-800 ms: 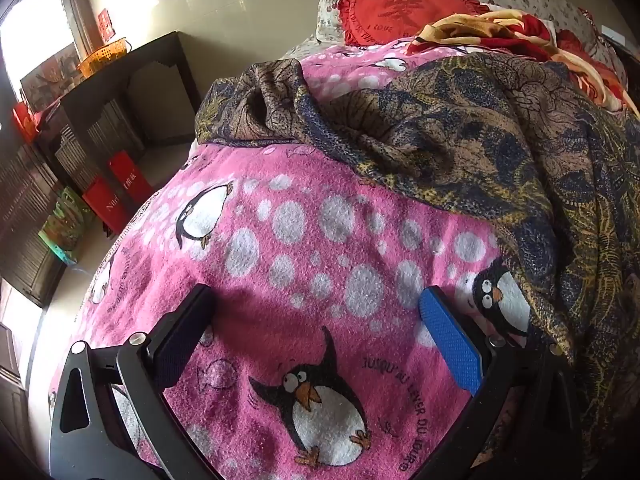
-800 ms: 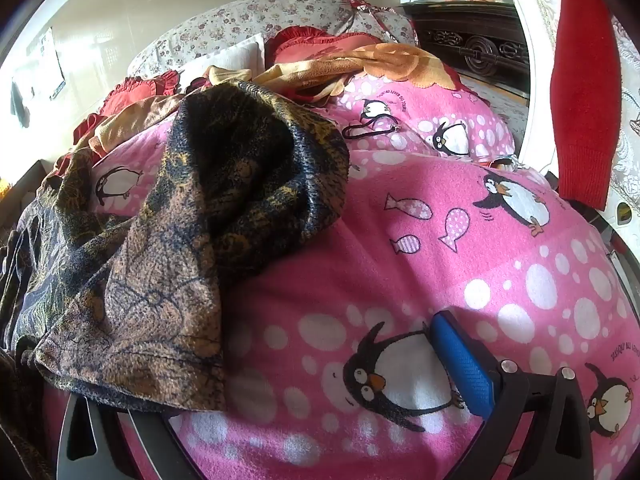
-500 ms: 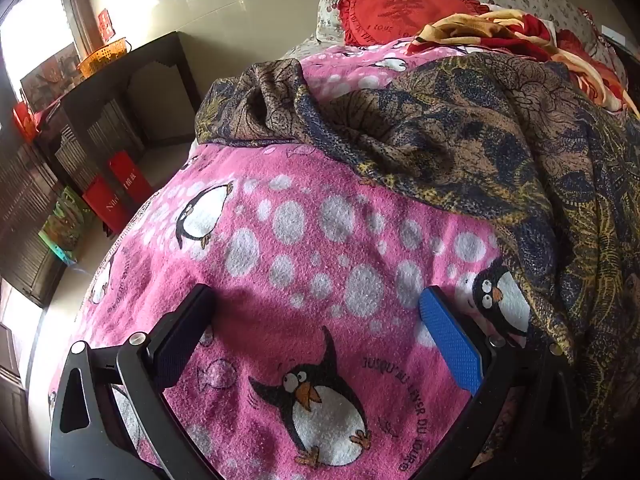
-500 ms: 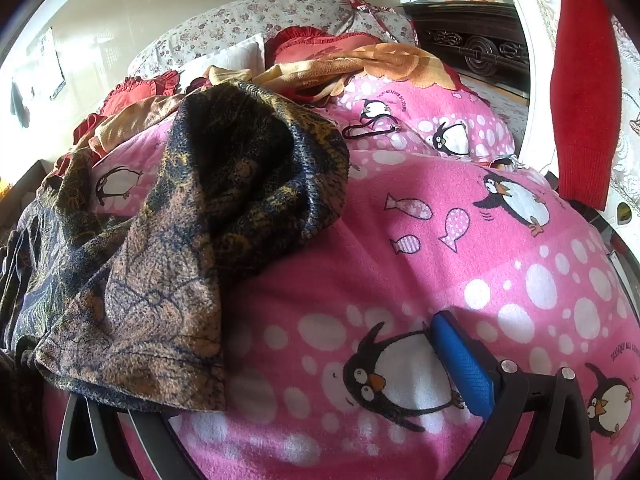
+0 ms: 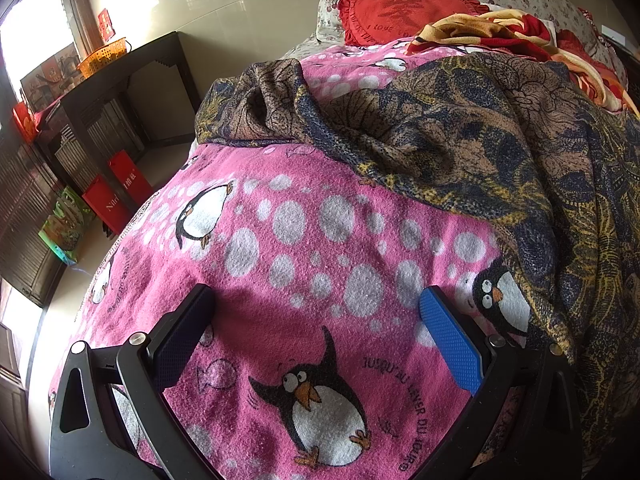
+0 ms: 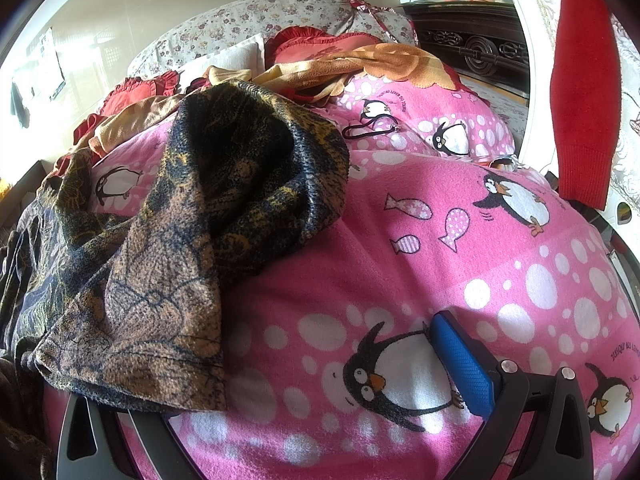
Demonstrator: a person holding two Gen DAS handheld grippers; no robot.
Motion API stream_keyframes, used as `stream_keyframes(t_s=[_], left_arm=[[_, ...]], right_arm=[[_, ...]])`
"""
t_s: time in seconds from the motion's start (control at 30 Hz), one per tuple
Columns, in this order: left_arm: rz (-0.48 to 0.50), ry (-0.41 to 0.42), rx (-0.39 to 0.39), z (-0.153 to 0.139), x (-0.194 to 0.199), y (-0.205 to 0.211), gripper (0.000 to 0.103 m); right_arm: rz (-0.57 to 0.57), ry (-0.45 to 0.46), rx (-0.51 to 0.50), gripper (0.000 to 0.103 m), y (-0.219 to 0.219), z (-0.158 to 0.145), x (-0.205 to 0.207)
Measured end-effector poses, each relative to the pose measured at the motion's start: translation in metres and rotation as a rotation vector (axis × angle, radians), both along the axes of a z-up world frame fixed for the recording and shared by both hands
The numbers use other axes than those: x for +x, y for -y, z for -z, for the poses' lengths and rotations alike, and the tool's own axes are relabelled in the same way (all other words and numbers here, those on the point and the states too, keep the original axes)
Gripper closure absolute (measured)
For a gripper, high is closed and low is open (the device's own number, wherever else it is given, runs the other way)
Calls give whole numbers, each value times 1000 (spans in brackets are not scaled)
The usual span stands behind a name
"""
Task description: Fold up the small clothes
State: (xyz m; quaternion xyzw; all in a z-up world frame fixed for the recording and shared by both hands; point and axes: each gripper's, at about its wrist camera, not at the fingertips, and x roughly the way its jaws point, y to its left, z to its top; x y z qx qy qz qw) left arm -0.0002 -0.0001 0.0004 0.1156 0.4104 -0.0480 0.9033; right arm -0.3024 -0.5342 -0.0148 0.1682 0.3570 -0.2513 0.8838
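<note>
The left hand-held gripper (image 5: pixel 316 320) is hovering wide, gripping nothing, over the blanket (image 5: pixel 304 240). The garment (image 5: pixel 500 152) is lying crumpled on that blanket, draping over the right hand-held gripper (image 6: pixel 324 360), also spread wide.

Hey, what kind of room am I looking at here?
Most likely a home bedroom: a bed under a pink penguin blanket, a red frilled cushion against floral pillows, and a dark patterned garment lying on top.

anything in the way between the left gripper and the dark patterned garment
Nothing visible. The left gripper is open over bare pink penguin blanket, and the dark patterned garment lies just beyond and to its right, unobstructed.
</note>
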Motion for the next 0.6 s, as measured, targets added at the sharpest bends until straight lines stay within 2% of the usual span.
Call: stream_keyframes(t_s=[0.3,0.37,0.47,0.6], left_arm=[[0,0,0,0,0,0,0],[0,0,0,0,0,0,0],[0,0,0,0,0,0,0],[0,0,0,0,0,0,0]], right_arm=[[4,-26,-9,0,-5,-2,4],[-4,-59,45,0,-5,-7,1],[-48,-107,104,0,-17,-21,-10],[-77,-37,77,0,-56,-67,-44]])
